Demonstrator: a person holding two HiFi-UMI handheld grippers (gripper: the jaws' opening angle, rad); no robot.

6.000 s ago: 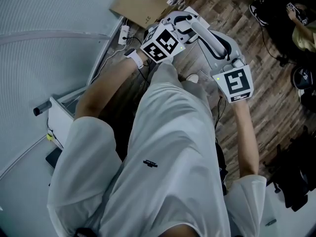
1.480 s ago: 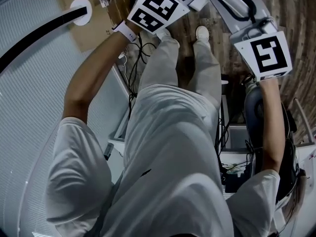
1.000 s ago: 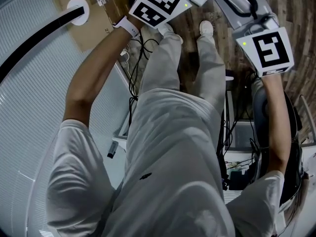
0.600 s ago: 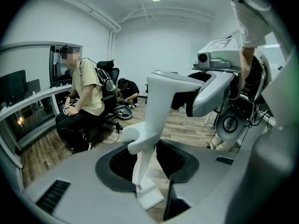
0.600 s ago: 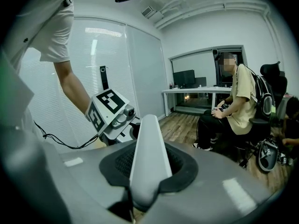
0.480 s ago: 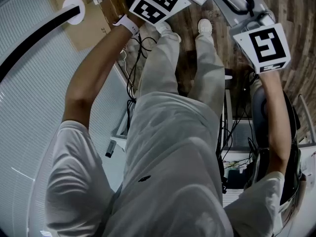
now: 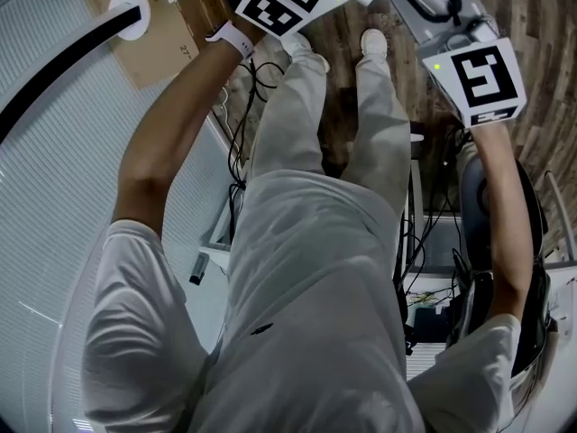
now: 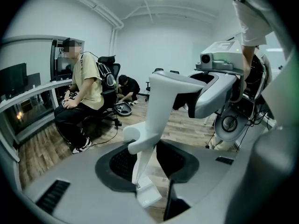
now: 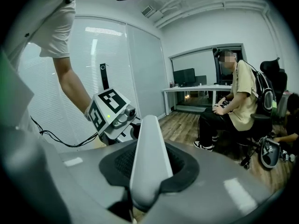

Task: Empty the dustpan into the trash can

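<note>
Black-and-white square patterns on both cubes: the left marker cube [image 7: 284, 0] at twelve o'clock of the head view, the right marker cube [image 7: 475, 78] at two, a green light glowing at its corner. Pale grey-white trousers [image 7: 306, 269] fill the centre, with white shoes [image 7: 371, 43] at one o'clock on the brown, plank-patterned floor [image 7: 532, 7]. Tan cardboard [image 7: 171, 48] at eleven, a white disc [image 7: 126, 12], a black bar [image 7: 45, 84] at ten. Left gripper view now: the dustpan handle [image 8: 159, 101] is white against black, mesh-textured fingers [image 8: 119, 164] set in grey. Right gripper view: the seated person's shirt [image 9: 243, 101] at three o'clock is mustard yellow, the office chair [image 9: 275, 76] black.
</note>
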